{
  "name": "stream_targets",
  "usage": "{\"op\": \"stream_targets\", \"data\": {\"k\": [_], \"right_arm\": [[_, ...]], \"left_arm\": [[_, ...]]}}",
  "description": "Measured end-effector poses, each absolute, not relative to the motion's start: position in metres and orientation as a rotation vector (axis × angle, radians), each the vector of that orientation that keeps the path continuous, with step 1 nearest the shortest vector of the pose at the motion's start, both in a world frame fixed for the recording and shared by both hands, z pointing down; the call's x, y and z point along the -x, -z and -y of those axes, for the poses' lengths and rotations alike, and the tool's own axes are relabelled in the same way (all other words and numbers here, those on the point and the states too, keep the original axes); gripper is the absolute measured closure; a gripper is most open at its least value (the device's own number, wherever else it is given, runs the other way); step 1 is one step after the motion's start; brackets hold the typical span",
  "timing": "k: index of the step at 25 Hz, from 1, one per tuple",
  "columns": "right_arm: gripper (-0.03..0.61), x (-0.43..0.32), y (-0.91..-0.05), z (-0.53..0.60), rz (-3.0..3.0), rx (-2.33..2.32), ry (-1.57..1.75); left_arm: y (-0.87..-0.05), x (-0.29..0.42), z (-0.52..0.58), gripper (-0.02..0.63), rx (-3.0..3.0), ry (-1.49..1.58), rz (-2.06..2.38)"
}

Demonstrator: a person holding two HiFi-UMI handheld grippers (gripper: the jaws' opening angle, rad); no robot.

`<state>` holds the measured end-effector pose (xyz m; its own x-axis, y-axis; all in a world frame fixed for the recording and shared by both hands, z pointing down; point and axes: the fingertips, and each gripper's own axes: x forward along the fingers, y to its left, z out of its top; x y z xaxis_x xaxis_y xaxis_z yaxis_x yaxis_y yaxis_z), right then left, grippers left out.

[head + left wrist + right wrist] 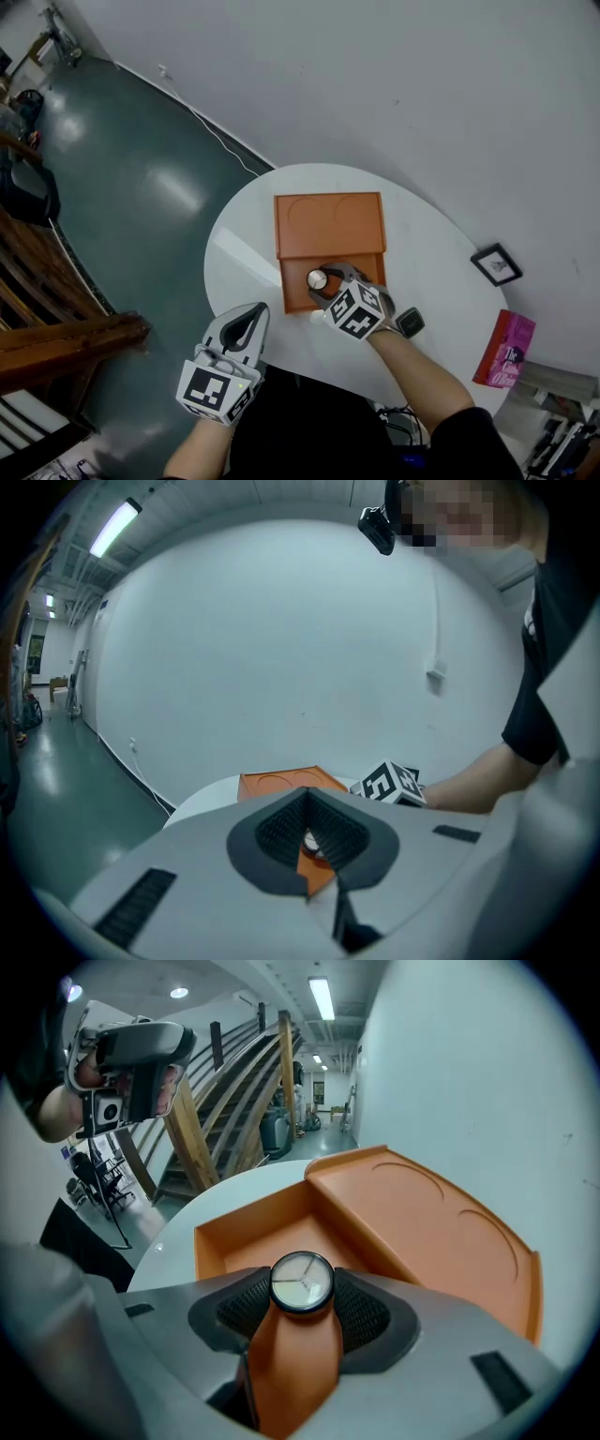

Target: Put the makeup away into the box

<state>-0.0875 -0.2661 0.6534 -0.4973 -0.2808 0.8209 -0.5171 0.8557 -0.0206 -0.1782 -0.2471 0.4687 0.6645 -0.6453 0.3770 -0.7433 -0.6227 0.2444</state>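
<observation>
Right gripper view first: right tongs (302,1302) clamped on an orange makeup bottle (291,1372), pads pressed to either side just under its round, dark-rimmed cap (301,1282). Straight ahead beyond the cap, the orange box (217,1237), open, compartment bare as far as can be seen, lid (441,1232) laid back flat behind with two round recesses moulded in. All of it on the white round desk (225,1190).

Over to the head view: bottle poised at the near right part of the open compartment, cap showing as a pale disc. Above the box floor or already touching? Cannot tell from here. Small dark square thing (410,322) on the desk just beside the right wrist, possibly more makeup, too small to be sure.

Left gripper view: left tongs (308,806) closed tip to tip, nothing gripped, only a sliver of the box visible through the window between the pads. Held at the near left edge of the desk, apart from the box, idle.

Step in hand, by the look of it: setting the bottle into the box. Next move, most likely: down the last stretch onto the compartment floor, tipped to lie clear of the walls, then pads eased apart and tongs lifted straight out without dragging the bottle along. Risk: a round bottle rolling on release.
</observation>
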Motion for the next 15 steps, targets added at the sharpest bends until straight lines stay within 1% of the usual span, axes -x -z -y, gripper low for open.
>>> {"op": "stream_targets", "data": {"k": [9, 15], "right_arm": [[0.354, 0.091, -0.667, 0.268, 2.11, -0.537, -0.357], [0.354, 0.086, -0.65, 0.264, 2.106, -0.552, -0.372]], "left_arm": [[-0.47, 0.183, 0.245, 0.609, -2.478, -0.359, 1.128], [-0.453, 0.189, 0.238, 0.609, -2.501, -0.33, 1.14]]}}
